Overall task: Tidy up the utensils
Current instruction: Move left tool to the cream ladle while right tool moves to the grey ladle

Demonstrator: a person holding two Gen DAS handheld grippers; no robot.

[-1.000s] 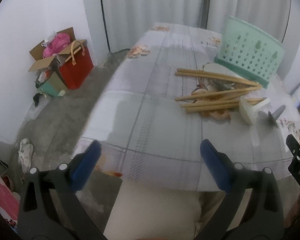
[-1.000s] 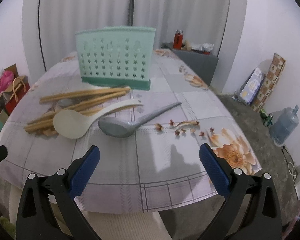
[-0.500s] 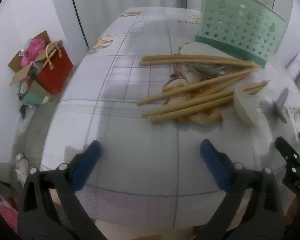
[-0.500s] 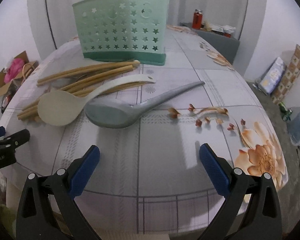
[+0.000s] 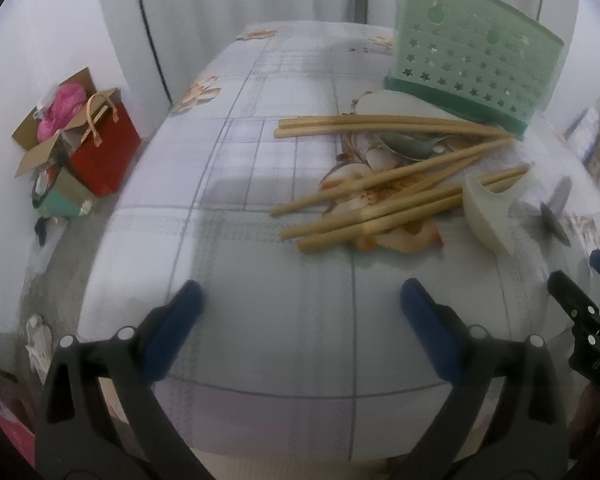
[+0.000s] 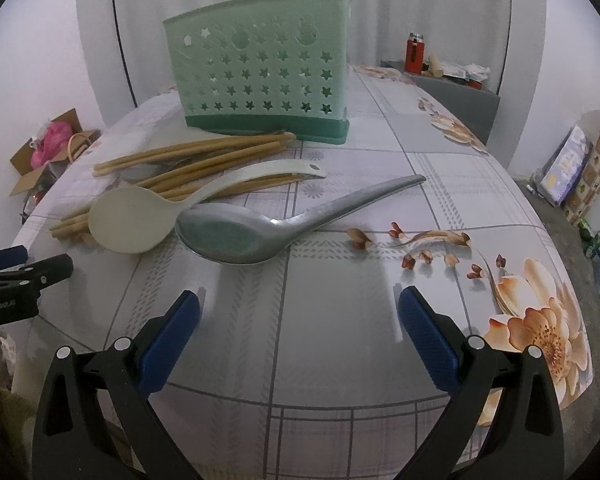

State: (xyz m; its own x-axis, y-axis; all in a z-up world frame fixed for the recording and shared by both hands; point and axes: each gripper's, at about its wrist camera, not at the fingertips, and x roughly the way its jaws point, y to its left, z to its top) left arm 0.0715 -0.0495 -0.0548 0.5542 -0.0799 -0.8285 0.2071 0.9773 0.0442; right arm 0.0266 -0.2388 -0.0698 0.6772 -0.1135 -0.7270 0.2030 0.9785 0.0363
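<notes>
- The left gripper (image 5: 298, 300), black-framed with blue pads, is held over the near edge of the table with its fingers spread wide apart; nothing is gripped between them.
- The right gripper (image 6: 298, 308), of the same black and blue build, is likewise spread wide and empty, above the glossy grey checked tablecloth with printed orange flowers (image 6: 340, 340).
- In the right wrist view the left gripper's tip is seen at the left border, nearer than the mint-green plastic utensil basket with star-shaped holes (image 6: 260, 68) and well apart from it.
- Nearest to the right gripper, in front of the basket, a grey metal ladle-shaped spoon (image 6: 268, 224) is laid flat, its bowl toward the camera and its handle angled back to the right.
- Just left of it, touching or nearly touching at the bowls, a cream plastic rice spoon (image 6: 148, 220) is laid with its handle running back toward the basket.
- Beneath and behind the cream spoon, a loose pile of long bamboo chopsticks (image 6: 204, 160) is spread in front of the basket, the far ends reaching its dark green base.
- A smaller grey metal spoon (image 5: 410, 146) is seen among the chopsticks, just in front of the basket.
- The basket stands upright on the table, beyond all the utensils.
- Left of the basket, off the table, a red paper bag with tan handles (image 5: 104, 148) stands on the floor.
</notes>
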